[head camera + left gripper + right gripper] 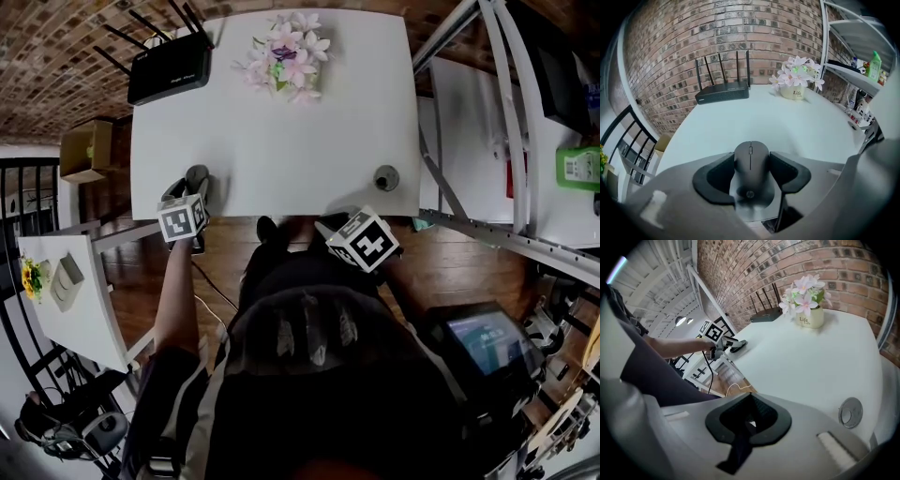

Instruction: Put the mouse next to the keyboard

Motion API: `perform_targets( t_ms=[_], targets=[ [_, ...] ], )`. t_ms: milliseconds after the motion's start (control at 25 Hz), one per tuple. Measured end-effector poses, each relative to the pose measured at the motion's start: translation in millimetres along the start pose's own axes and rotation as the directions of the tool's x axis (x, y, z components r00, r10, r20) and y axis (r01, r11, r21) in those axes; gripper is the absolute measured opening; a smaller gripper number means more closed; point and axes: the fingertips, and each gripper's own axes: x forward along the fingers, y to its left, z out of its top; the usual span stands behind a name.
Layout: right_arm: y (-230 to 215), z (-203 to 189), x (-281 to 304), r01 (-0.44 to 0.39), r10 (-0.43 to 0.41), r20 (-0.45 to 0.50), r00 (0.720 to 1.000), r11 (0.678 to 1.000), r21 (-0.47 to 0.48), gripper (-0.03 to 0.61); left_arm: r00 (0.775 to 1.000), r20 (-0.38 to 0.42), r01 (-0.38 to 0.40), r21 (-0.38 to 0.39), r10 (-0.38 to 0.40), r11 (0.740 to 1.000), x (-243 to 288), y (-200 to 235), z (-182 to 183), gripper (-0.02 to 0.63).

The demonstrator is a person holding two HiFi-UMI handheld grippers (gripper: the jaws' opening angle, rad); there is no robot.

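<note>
At the table edge [234,208], left tongs [751,159] clamp mouse [750,176].

I see a white bench [281,141] below me. A black router [169,70] with antennas sits at its far left corner, and a pot of pink flowers [286,58] stands along the far edge, apart from it. A round grey grommet [385,177] sits near the front right edge.

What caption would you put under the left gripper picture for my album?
Left gripper grips a black mouse at a white table, facing a router and pink flowers.
</note>
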Motion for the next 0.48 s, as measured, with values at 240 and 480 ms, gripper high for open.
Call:
perform_targets(
  t_ms=[240,480],
  targets=[
    [-11.8,-13.2,-16.1,0.003,-0.004,0.020,1.000,1.000,0.022,0.006,1.000,-0.014,-0.007,0.034,0.007,0.999,2.5,-17.3,0.5,0.241],
    [-22.7,-33.2,-29.4,-0.002,0.002,0.024,1.000,0.999,0.037,0.006,1.000,-0.015,-0.022,0.024,0.022,0.999,4.5,-36.3,1.8,0.241]
  ],
)
